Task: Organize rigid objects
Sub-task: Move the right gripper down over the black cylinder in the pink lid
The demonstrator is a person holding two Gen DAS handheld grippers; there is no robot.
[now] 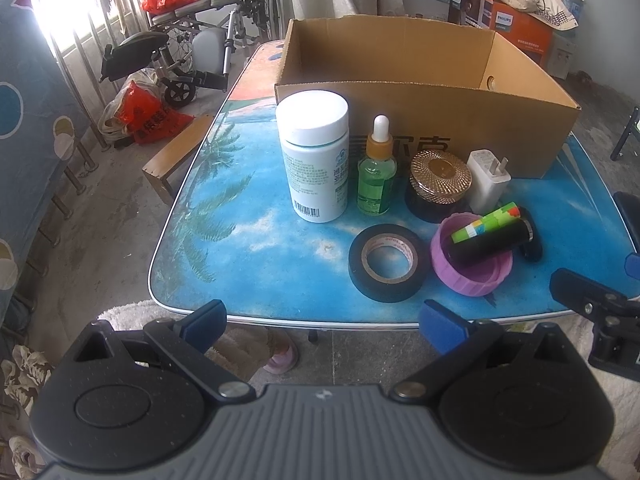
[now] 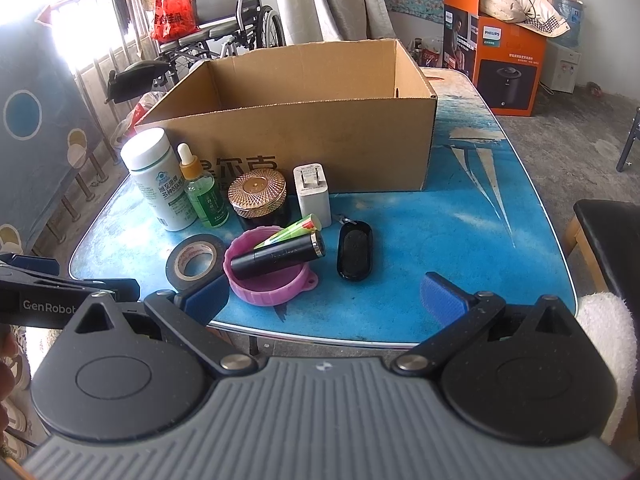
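An open cardboard box stands at the back of the blue table. In front of it stand a white bottle, a green dropper bottle, a gold-lidded jar and a white charger. Nearer lie black tape, a purple lid holding a black tube and a green tube, and a black key fob. My left gripper and right gripper hang open at the table's near edge, holding nothing.
A wheelchair and red bags stand beyond the table's left side, with a wooden bench beside it. An orange box sits at the back right. A black-cushioned stool is at the right.
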